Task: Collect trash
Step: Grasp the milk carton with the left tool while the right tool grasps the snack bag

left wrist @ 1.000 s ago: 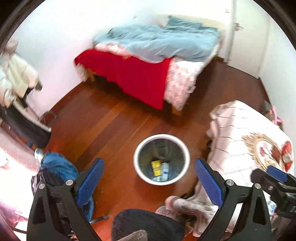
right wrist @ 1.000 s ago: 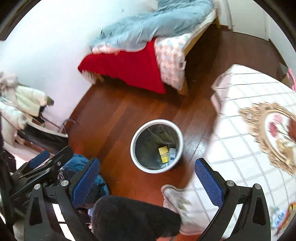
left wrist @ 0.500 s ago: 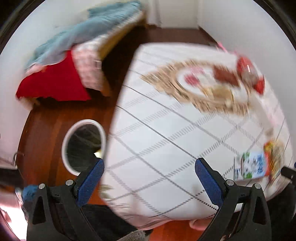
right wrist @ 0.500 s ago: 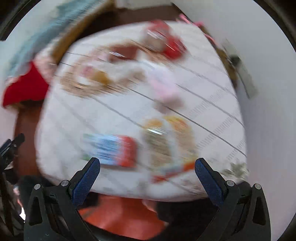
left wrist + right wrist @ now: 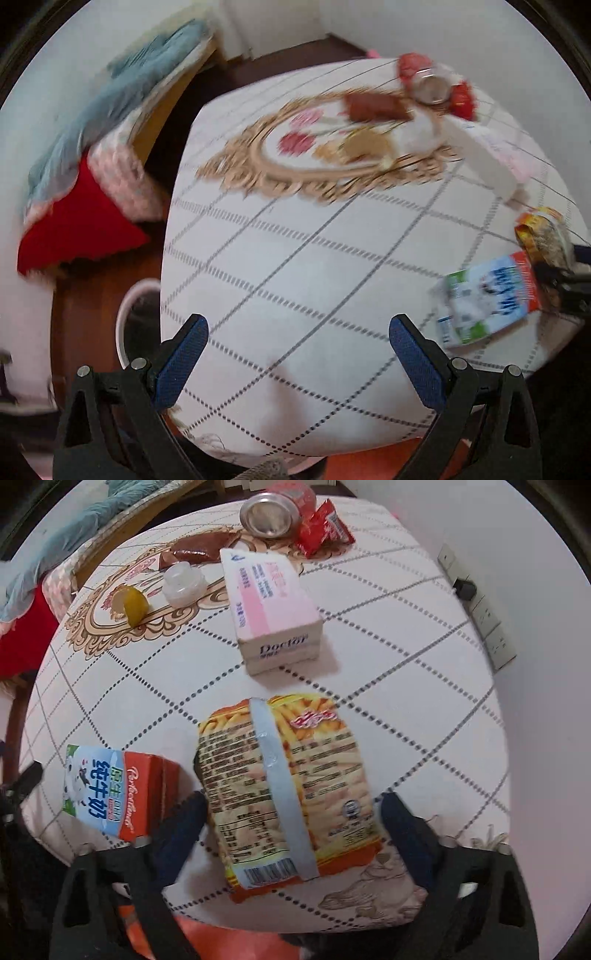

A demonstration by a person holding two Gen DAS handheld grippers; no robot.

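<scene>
With the right tongs (image 5: 291,808) spread wide around the snack bag (image 5: 286,797) and the left tongs (image 5: 295,354) wide and empty, closing could crumple the slack wrapper, which may slip free onto the table (image 5: 406,664).

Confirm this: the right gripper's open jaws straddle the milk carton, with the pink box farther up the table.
Not quite. In the right wrist view the right gripper has its open jaws around the snack bag; the milk carton lies to its left. The pink box does sit farther up the table.
</scene>
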